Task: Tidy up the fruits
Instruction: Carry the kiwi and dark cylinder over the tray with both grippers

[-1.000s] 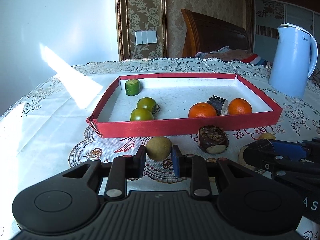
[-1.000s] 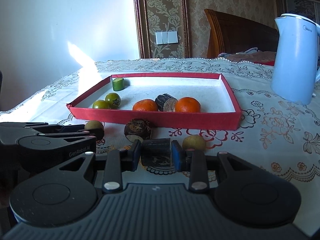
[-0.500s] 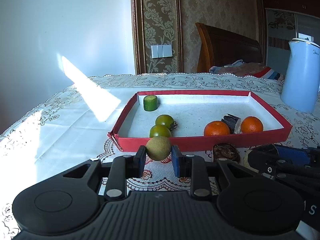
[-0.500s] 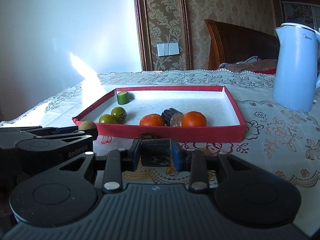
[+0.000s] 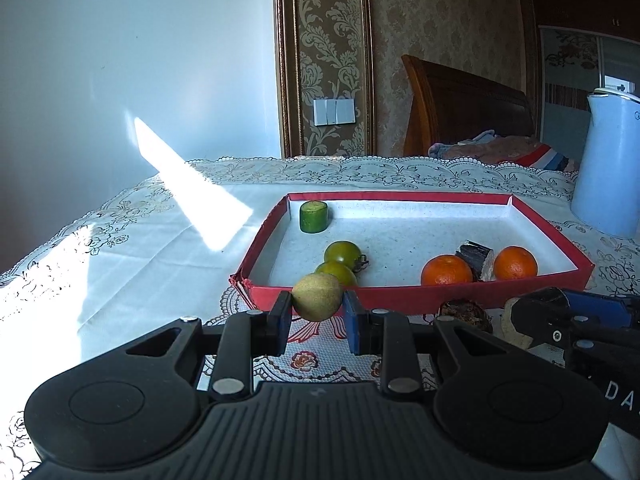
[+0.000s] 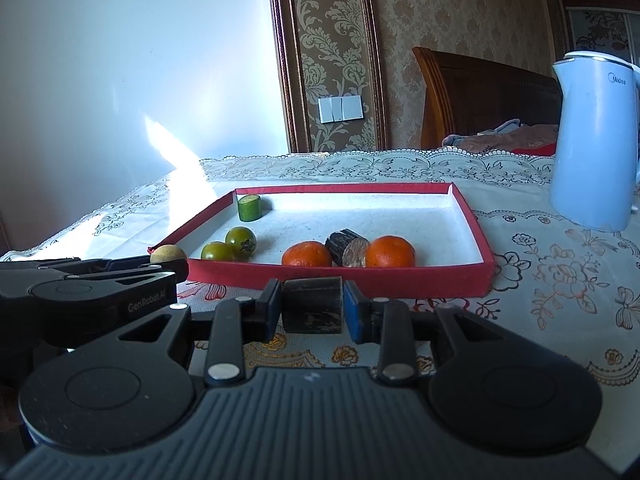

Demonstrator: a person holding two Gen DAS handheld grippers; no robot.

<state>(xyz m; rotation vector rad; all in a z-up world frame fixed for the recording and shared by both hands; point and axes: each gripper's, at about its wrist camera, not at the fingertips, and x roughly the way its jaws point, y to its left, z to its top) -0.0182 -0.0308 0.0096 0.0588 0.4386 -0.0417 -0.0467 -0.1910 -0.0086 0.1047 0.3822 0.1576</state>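
- Both held pieces now sit higher than a second ago, level with the red tray's (image 5: 440,296) near wall — lifted to clear it.
- Left gripper (image 5: 317,316) clenches the tan round fruit (image 5: 317,297) at the tray's near-left corner.
- Right gripper (image 6: 313,307) clenches a dark cut chunk (image 6: 313,305) before the near wall — the sorted fruit lies just inside.

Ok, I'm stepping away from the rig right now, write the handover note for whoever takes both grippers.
Left gripper: shut on the tan round fruit, held in front of the red tray.
Right gripper: shut on the dark cut chunk, also short of the tray.
In the tray: cucumber piece, two green tomatoes, two oranges, one dark chunk.
Left: place both held pieces inside; one dark brown fruit lies on the tablecloth.
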